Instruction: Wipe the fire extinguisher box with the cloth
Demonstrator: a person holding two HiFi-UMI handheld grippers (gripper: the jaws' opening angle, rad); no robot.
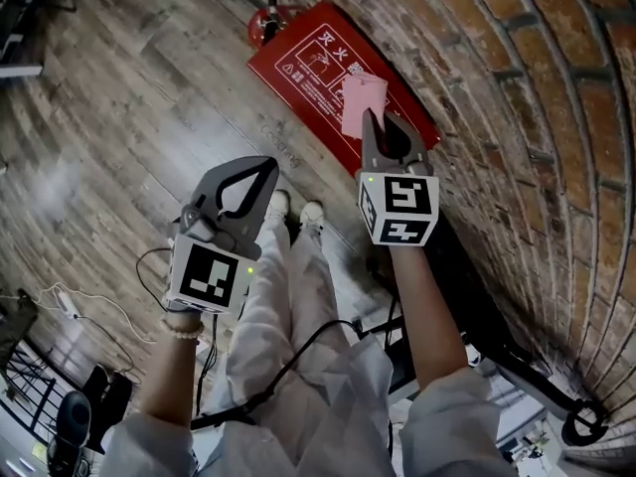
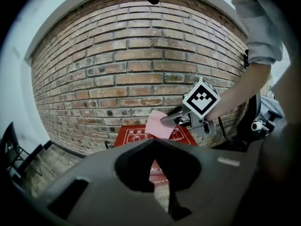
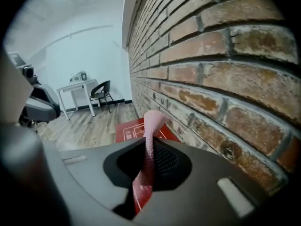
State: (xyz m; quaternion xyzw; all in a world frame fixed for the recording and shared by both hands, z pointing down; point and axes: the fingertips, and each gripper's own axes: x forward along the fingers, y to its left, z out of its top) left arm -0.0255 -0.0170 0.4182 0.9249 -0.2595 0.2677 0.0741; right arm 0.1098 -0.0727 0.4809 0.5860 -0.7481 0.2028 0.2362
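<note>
A red fire extinguisher box [image 1: 308, 73] with white print stands on the wooden floor against the brick wall; it also shows in the left gripper view [image 2: 134, 136] and the right gripper view [image 3: 129, 132]. A pink cloth [image 1: 362, 103] hangs above the box, pinched in my right gripper [image 1: 371, 117]. The same cloth [image 3: 151, 140] runs up between that gripper's jaws, and it shows as a pink square [image 2: 159, 124] in the left gripper view. My left gripper [image 1: 268, 163] is shut and empty, held left of the right one and above the floor short of the box.
The brick wall [image 1: 537, 117] runs along the right. A red extinguisher [image 1: 268, 20] stands beyond the box. The person's legs and shoes [image 1: 295, 212] are below the grippers. Cables lie on the floor [image 1: 89, 301]. A table and chair [image 3: 89, 93] stand far off.
</note>
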